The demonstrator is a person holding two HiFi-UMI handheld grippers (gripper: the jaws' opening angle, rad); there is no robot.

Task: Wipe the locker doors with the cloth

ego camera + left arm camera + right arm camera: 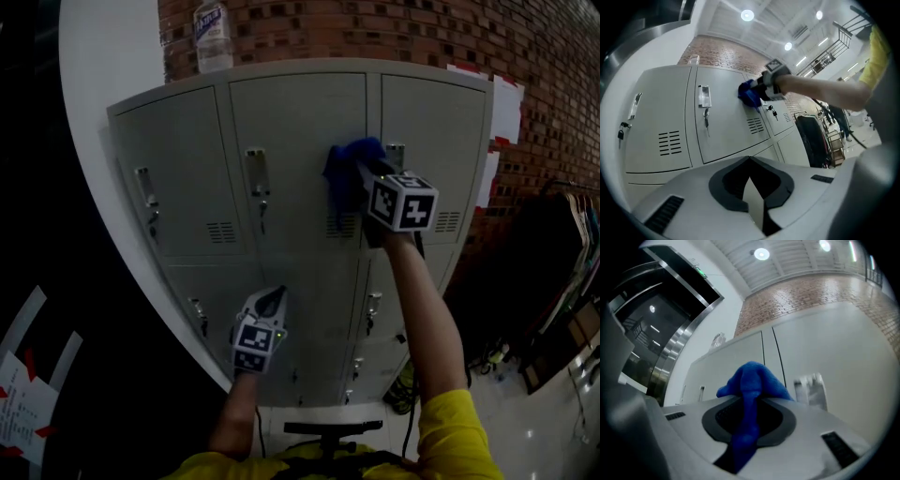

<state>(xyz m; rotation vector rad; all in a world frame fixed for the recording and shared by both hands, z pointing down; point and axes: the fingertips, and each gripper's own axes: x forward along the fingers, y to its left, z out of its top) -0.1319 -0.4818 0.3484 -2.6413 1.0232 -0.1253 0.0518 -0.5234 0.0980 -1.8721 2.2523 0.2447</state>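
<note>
Right hand-held gripper (749, 414) clamps cloth (752, 378) — long axis along jaws, toward locker door (291, 131); left hand-held gripper (751, 190) closed

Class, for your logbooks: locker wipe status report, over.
Right gripper shut on blue cloth, cloth against middle upper locker door. Left gripper shut, empty, held low. Latch with hanging key on that door to work around.

The cloth (349, 173) is deep blue and soft, bunched into a lump with one tail trailing down, pinched between the jaws of the right gripper (749, 427). It lies against the locker doors (291, 141) in the upper row, at the seam between middle and right doors, at 9 o'clock from the right door's latch (395, 153). The doors are pale grey metal, shut, each with a small vent.
</note>
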